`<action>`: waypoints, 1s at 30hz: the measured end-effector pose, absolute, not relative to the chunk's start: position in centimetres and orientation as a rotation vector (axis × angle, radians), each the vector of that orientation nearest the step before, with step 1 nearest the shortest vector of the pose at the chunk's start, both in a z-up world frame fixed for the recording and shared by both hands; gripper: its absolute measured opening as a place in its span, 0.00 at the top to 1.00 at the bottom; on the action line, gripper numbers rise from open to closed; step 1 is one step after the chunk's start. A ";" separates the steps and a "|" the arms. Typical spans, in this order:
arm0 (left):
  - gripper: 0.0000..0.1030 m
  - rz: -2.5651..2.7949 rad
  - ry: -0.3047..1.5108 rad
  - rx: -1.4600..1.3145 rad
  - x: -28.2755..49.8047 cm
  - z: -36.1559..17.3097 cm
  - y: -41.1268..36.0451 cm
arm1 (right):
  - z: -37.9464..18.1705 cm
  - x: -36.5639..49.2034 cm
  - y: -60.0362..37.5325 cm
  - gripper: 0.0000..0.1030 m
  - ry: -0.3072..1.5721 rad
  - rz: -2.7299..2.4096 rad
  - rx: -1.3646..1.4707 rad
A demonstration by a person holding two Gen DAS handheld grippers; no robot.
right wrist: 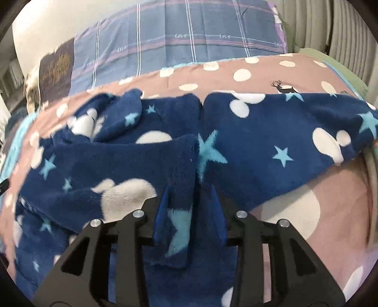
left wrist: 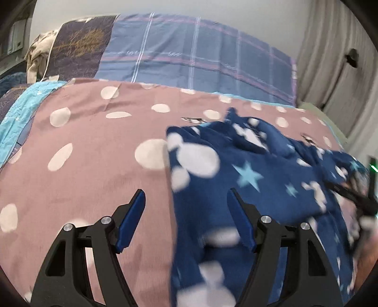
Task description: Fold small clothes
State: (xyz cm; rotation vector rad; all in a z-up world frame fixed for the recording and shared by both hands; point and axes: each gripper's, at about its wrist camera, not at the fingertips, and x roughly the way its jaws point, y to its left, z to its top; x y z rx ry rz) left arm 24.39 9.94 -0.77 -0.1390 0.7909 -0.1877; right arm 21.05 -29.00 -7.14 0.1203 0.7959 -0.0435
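1. You are looking across a bed covered by a dusty-pink cover (left wrist: 89, 165) printed with large white dots; small deer motifs show on it in your right wrist view.
2. At the head of the bed lies a blue plaid pillow (left wrist: 193, 63) with pink and white lines, standing against the wall.
3. Beside it, to your left, sits a dark pillow (left wrist: 80, 47) with a golden, branch-like print.
4. A light blue quilt edge (left wrist: 19, 122) peeks from under the pink cover at your left.
5. The wall (left wrist: 189, 9) behind is plain and pale.
6. Pale pleated curtains (left wrist: 330, 59) hang at your right.
7. A beige bundle of cloth (left wrist: 37, 54) rests at the far left.
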 end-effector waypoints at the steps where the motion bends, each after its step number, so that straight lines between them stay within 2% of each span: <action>1: 0.30 -0.180 0.806 -0.146 25.8 -1.0 9.9 | -6.6 20.6 -28.5 0.64 0.773 -0.031 0.108; 4: 0.33 -0.173 0.866 -0.132 29.1 -2.6 8.5 | -5.5 19.1 -27.3 0.64 0.728 0.055 0.120; 6: 0.62 -0.124 0.889 -0.020 30.1 -3.9 7.1 | -5.6 18.9 -26.3 0.58 0.728 0.150 0.147; 7: 0.69 -0.065 0.890 0.096 30.6 -4.9 6.2 | -6.1 18.9 -25.5 0.56 0.749 0.199 0.138; 10: 0.68 0.080 0.810 0.316 30.3 -6.1 5.1 | -8.1 19.7 -23.6 0.53 0.815 0.176 0.057; 12: 0.68 0.124 0.793 0.361 30.1 -6.1 4.9 | -9.4 20.1 -23.1 0.52 0.855 0.164 0.039; 18: 0.69 0.059 0.803 0.242 29.0 -3.9 6.6 | -7.0 18.0 -24.8 0.50 0.779 0.127 0.065; 21: 0.64 -0.073 0.754 0.082 27.4 -1.0 6.6 | -4.3 16.4 -29.5 0.47 0.698 0.011 0.094; 22: 0.58 -0.126 0.734 0.059 26.8 -0.2 6.1 | -3.6 16.1 -31.2 0.47 0.681 -0.026 0.125; 24: 0.57 -0.255 0.718 0.025 26.0 1.0 4.5 | -2.1 15.3 -35.5 0.46 0.645 -0.108 0.227; 25: 0.52 -0.317 0.726 0.002 25.8 1.0 3.7 | -0.9 14.3 -39.1 0.46 0.608 -0.176 0.320; 26: 0.42 -0.369 0.742 -0.020 25.9 0.8 2.8 | -0.4 13.6 -41.1 0.45 0.584 -0.212 0.369; 28: 0.32 -0.394 0.819 -0.004 26.6 -1.4 0.8 | 0.7 11.8 -46.7 0.43 0.525 -0.315 0.501; 30: 0.28 -0.347 0.933 0.109 27.7 -6.4 -1.6 | 0.9 10.6 -51.0 0.37 0.503 -0.377 0.606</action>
